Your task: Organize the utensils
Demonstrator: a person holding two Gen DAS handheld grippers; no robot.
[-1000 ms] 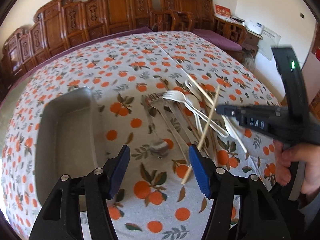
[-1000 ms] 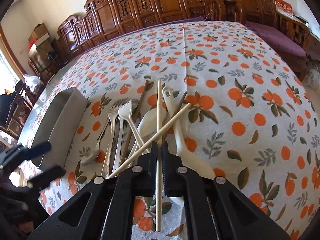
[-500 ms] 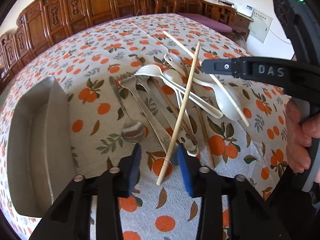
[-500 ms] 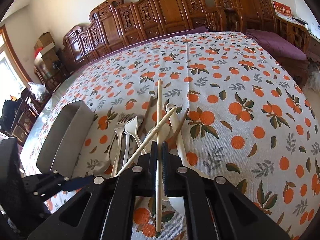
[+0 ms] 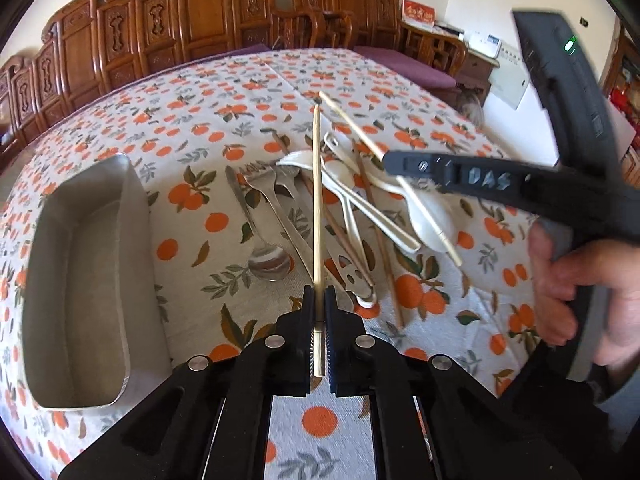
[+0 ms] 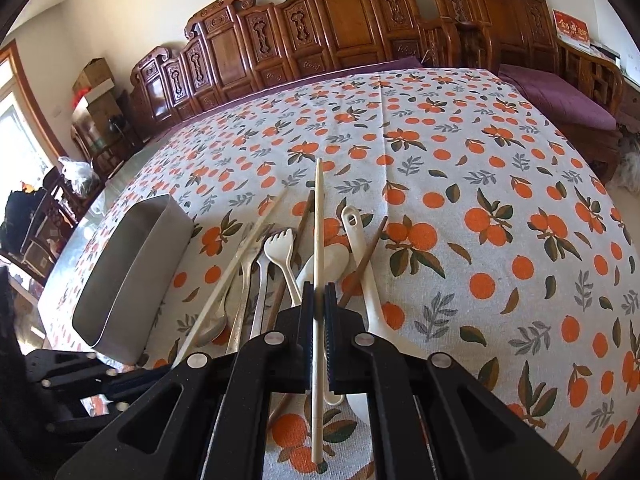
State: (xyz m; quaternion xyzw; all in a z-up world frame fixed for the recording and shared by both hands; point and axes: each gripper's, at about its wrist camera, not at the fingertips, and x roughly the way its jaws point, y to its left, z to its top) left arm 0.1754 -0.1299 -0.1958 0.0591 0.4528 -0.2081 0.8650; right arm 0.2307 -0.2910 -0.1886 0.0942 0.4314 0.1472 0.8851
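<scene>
Through my left wrist camera, my left fingers [image 5: 319, 300], which stood spread a second ago, now pinch a bamboo chopstick [image 5: 317, 200] above the utensil pile [image 5: 340, 208] on the tabletop [image 5: 400, 80], so I judge the next move is carrying it left to the metal tray [image 5: 80, 264]. Through my right wrist camera, my right fingers [image 6: 319, 296] stay pinched on a pale chopstick [image 6: 318, 240], now higher above the pile, the tray lying to its left.

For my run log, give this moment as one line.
left tongs: shut on pale chopstick | right tongs: shut on second chopstick | steel tray: empty
</scene>
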